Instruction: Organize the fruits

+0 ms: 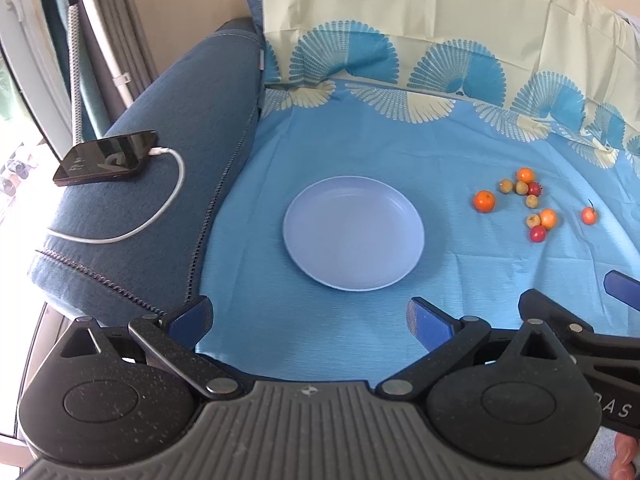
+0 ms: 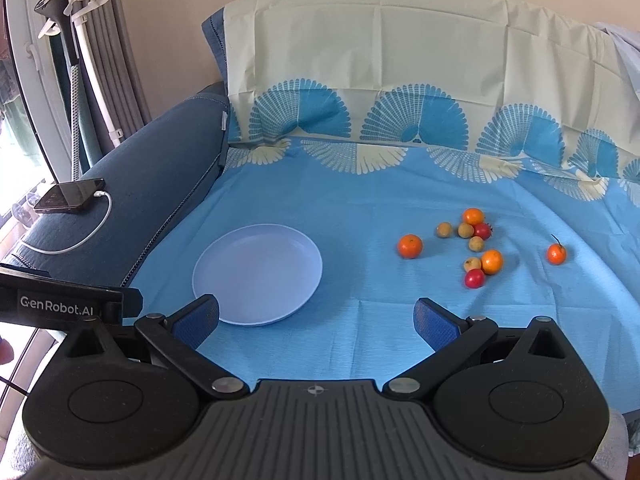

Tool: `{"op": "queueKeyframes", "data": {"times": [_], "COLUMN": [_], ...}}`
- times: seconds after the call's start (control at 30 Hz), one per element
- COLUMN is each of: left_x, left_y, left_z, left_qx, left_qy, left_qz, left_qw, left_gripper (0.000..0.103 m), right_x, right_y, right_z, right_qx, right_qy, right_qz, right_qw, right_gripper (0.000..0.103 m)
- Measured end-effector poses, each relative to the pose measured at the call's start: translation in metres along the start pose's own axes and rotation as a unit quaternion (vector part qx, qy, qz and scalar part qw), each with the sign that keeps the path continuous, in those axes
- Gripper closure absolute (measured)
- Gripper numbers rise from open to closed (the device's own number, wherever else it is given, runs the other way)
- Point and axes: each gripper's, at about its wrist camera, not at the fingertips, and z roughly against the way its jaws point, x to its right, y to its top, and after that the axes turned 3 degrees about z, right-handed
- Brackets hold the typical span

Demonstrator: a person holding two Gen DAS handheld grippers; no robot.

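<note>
Both tongs, left (image 1: 310, 322) and right (image 2: 316, 320), gape empty; the small round orange fruits (image 2: 410, 246) at two o'clock look light and roll-prone, so pinch across the middle.

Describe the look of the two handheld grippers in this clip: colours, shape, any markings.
Both match: black speckled linkages with silver pivot pins, round black housings, a ribbed grey centre plate, blue textured finger pads. The left gripper carries white GenRobot.AI lettering on its side; the right gripper looks identical.
</note>
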Motion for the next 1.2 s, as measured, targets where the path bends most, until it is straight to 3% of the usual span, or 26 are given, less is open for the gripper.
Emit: {"op": "queueKeyframes", "data": {"times": [0.37, 0.7, 0.93, 1.2], "left_x": [0.068, 0.134, 0.187, 0.244], "left_y": [0.022, 0.035, 0.049, 0.075], "left_z": [-0.020, -0.059, -0.109, -0.200], "left_qx": [-0.004, -0.029, -0.063, -0.092], "left_qy": [-0.011, -0.016, -0.064, -0.068], "left_qz": [-0.067, -0.118, -0.139, -0.149], "left_qw": [0.9977, 0.9925, 0.9862, 0.9821], "left_gripper": [0.000, 0.000, 0.000, 0.000], "right_x": [0.068, 0.133, 0.182, 0.253], "right_y": [-0.007, -0.023, -0.038, -0.049], "right_z": [-0.007, -0.034, -0.070, -0.146], "right_qx": [0.055, 0.031, 0.024, 0.012], "right_qy": [-0.059, -0.099, -0.165, -0.251], "right_qz": [-0.074, -0.140, -0.170, -0.185], "right_qw": [0.994, 0.985, 0.971, 0.950], "right_gripper": [0.000, 0.000, 0.000, 0.001]}}
